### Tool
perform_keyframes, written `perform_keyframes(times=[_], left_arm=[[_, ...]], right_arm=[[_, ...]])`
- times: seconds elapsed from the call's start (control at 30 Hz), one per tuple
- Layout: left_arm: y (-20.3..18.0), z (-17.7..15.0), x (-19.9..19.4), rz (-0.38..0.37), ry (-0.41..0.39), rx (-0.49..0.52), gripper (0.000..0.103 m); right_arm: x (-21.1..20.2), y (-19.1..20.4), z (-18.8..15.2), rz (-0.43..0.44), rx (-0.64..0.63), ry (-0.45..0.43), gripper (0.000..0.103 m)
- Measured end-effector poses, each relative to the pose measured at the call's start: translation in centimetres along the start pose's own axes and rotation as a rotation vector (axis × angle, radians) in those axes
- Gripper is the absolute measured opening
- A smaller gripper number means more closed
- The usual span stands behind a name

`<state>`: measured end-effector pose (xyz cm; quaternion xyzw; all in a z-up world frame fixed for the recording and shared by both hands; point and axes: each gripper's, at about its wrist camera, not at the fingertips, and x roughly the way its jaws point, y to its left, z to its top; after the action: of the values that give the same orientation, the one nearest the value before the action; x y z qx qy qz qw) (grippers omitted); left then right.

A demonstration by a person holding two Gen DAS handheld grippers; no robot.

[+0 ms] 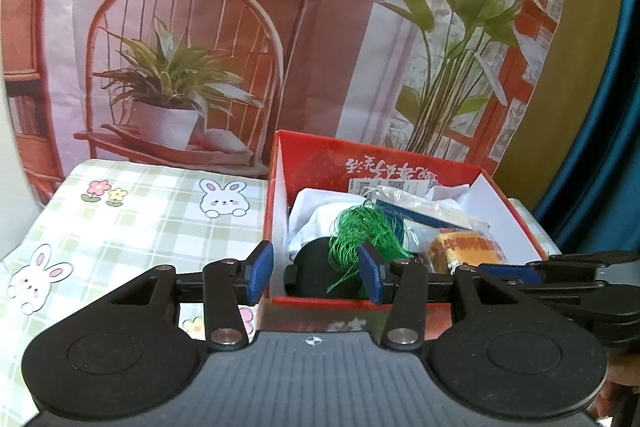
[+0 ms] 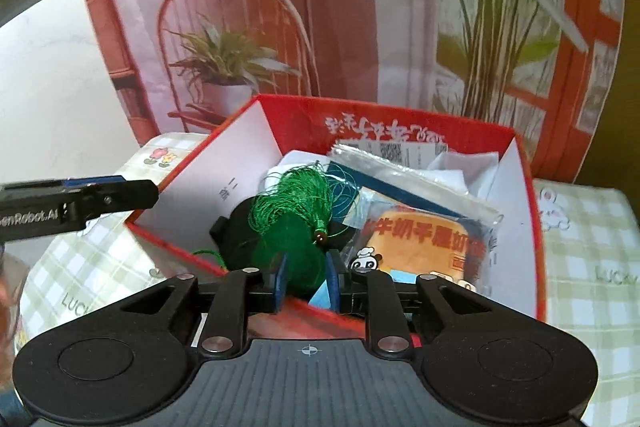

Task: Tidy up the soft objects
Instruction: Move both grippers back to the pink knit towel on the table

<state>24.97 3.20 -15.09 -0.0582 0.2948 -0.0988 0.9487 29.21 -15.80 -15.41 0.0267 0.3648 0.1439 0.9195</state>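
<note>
Right tool (image 2: 306, 279) narrowly parted around green tassel (image 2: 292, 203), grip unclear, left tool (image 1: 316, 275) open, "LUCKY" tablecloth (image 2: 600, 227)

Glossy red cardboard box (image 2: 420, 123) (white matt inside), shiny green thread tassel (image 2: 296, 203), crinkly clear plastic packet (image 2: 424, 223), soft checked cloth (image 1: 132, 223).

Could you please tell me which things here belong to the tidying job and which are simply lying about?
Job:
red box
green tassel
bread packet
black pouch
white cloth

Lying about:
checked tablecloth
backdrop picture
</note>
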Motion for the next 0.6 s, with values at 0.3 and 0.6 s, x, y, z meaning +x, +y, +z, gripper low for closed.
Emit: perform_keyframes(times=[0.3, 0.6], left_arm=[[-0.6, -3.6, -3.5, 0.01, 0.038, 0.005, 0.056], [-0.7, -10.9, -4.5, 0.005, 0.178, -0.033, 0.067]], right_arm=[[-4.6, 0.7, -3.8, 0.018, -0.061, -0.103, 0.025], [-5.7, 0.2, -10.5, 0.037, -0.022, -0.081, 0.034]])
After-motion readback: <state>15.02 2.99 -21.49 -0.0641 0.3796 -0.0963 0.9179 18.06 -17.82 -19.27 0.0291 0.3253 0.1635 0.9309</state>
